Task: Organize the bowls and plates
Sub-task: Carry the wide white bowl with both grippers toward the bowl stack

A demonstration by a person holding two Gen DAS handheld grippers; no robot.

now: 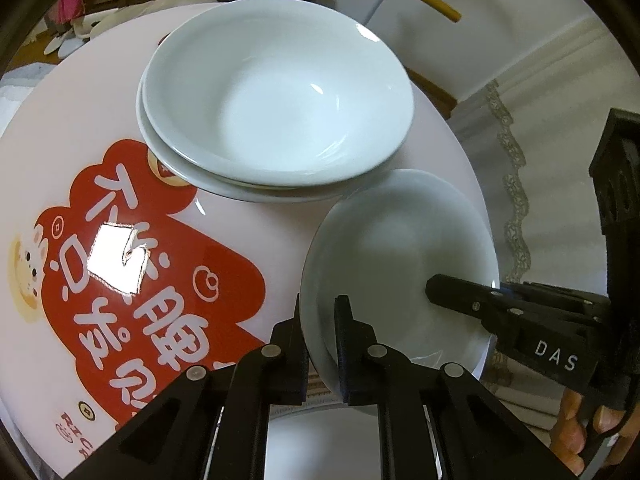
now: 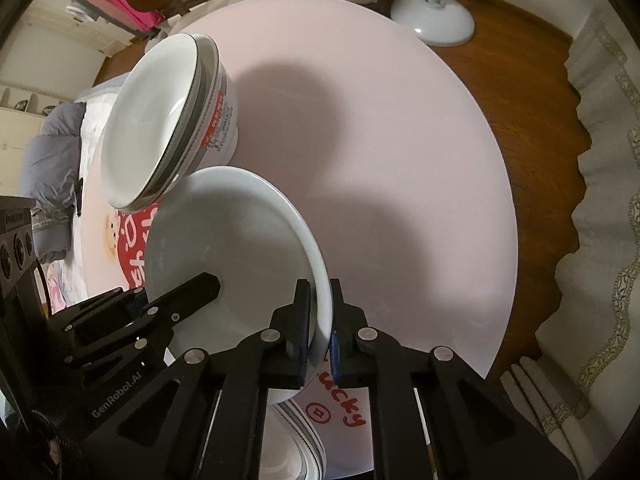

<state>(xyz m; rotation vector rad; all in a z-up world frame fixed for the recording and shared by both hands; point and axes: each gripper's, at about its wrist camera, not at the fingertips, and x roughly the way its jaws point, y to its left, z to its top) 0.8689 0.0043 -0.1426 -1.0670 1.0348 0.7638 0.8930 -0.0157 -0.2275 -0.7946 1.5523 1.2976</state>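
A shallow white bowl (image 1: 400, 248) (image 2: 224, 232) sits tilted near the edge of the round pink table (image 1: 60, 128) (image 2: 380, 120). My left gripper (image 1: 320, 308) (image 2: 208, 284) is shut on its rim at one side. My right gripper (image 2: 319, 292) (image 1: 444, 288) is shut on the rim at the opposite side. Beyond it lies a stack of two white bowls (image 1: 276, 96) (image 2: 160, 120); the lower one bears a red-and-white label in the right wrist view.
Another dish with a grey striped rim (image 2: 298, 440) lies just under the held bowl. A red printed graphic (image 1: 160, 280) covers part of the table. Past the table's edge are a white stand base (image 2: 434, 20) on the wooden floor and a lace-trimmed cloth (image 2: 600, 200).
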